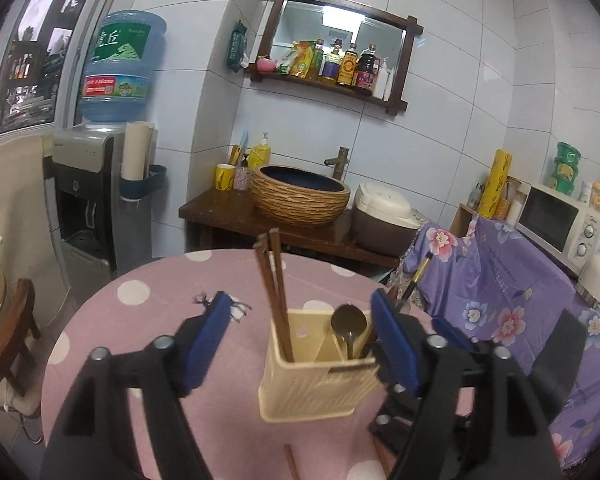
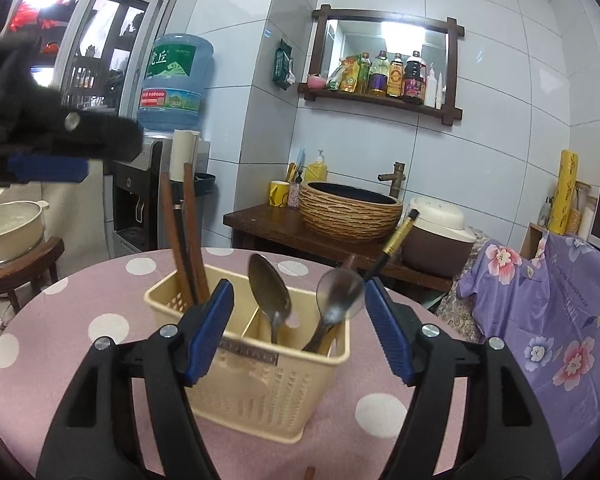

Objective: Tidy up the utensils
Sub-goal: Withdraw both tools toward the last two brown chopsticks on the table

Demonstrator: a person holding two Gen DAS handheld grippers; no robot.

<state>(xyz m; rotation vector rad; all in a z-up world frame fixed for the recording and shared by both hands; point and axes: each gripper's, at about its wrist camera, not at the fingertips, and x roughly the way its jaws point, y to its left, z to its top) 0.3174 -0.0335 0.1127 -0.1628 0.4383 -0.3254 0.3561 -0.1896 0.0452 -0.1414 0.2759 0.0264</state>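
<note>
Cream caddy (image 2: 260,364) is sitting upright on the polka-dot counter (image 2: 112,328). Brown chopsticks (image 2: 184,240) are standing near vertical in its left compartment, tips down. Two metal spoons (image 2: 270,292) are standing bowl-up in the right part, the right one leaning right and blurred. Right tongs (image 2: 300,328) are hovering above the caddy, jaws apart, gripping nothing. Left tongs (image 1: 300,344) are also hanging over the caddy, jaws apart, pointing forward.
</note>
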